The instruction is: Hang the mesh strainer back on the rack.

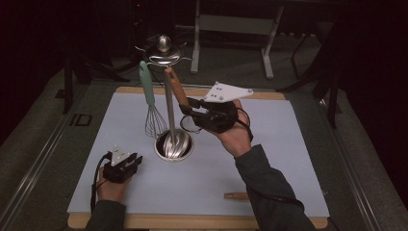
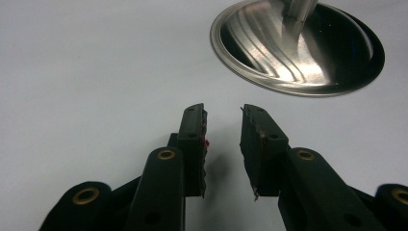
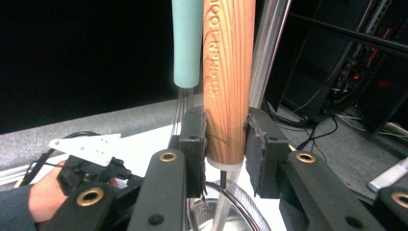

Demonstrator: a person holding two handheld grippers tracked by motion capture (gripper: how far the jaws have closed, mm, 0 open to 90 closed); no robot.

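A: Starting at the left of the high view, what was the left hand-held gripper (image 1: 129,163) doing?

B: It rested low on the tabletop (image 1: 269,187), lower left of the frame, its jaws parted with nothing between them. Its own view showed bare surface ahead and the steel base dish (image 2: 298,48) at upper right.

A: And moving right?

B: A teal-handled whisk (image 1: 150,103) hung from the utensil stand (image 1: 168,96) at upper centre. Just beside it hung the wooden-handled utensil (image 1: 177,89), tilted, and the right hand-held gripper (image 1: 188,107) had its pads pressed on both sides of that handle near the lower end, as the right gripper view showed (image 3: 226,120).

A: How would that handle behave?

B: Likely stiff and light, the wood grainy enough to resist slipping. I'd judge the low hold sensible, though the utensil could swing from its hook. The working end was hidden, so I couldn't tell what tool it was.

A: Anything in the dish?

B: It looked empty apart from the stand's post. A small wooden piece (image 1: 235,196) lay apart, lower right of centre.
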